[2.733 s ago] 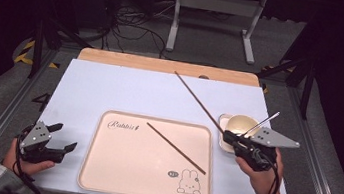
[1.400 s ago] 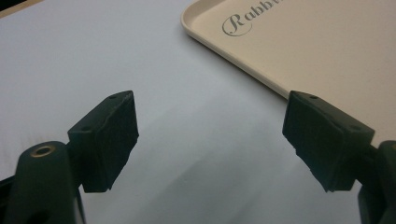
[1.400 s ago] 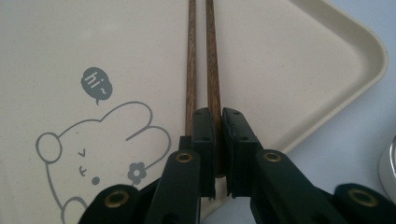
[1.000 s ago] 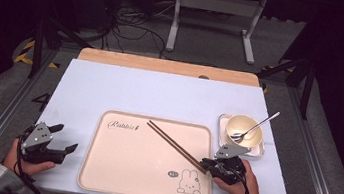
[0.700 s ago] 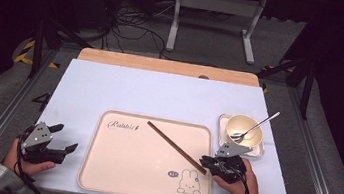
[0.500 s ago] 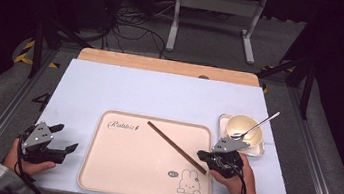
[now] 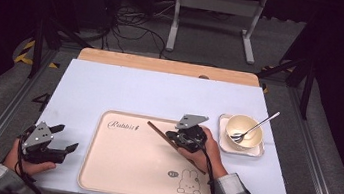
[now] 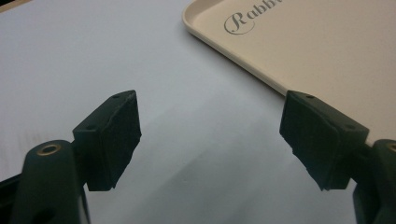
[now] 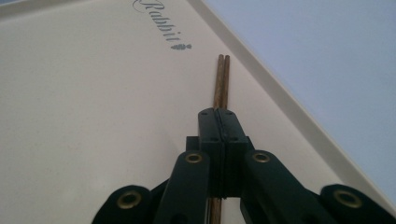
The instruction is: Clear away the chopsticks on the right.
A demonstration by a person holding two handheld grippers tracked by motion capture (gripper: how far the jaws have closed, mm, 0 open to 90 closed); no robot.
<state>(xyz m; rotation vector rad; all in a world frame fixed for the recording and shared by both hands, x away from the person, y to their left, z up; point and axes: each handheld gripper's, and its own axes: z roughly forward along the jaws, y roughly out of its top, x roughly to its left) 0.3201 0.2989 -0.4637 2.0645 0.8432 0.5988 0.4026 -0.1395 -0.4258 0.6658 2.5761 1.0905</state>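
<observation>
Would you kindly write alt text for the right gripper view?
The right gripper, jaws shut, lies over a pair of brown chopsticks resting side by side on a cream tray printed "Rabbit", near the rim beside the pale blue table.

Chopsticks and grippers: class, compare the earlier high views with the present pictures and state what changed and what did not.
The right gripper slid up along the chopsticks toward the tray's far edge. Its jaws are shut, with the chopsticks under them. Before that it laid the second chopstick beside the first. The left gripper, open, the bowl and the spoon stayed put.
</observation>
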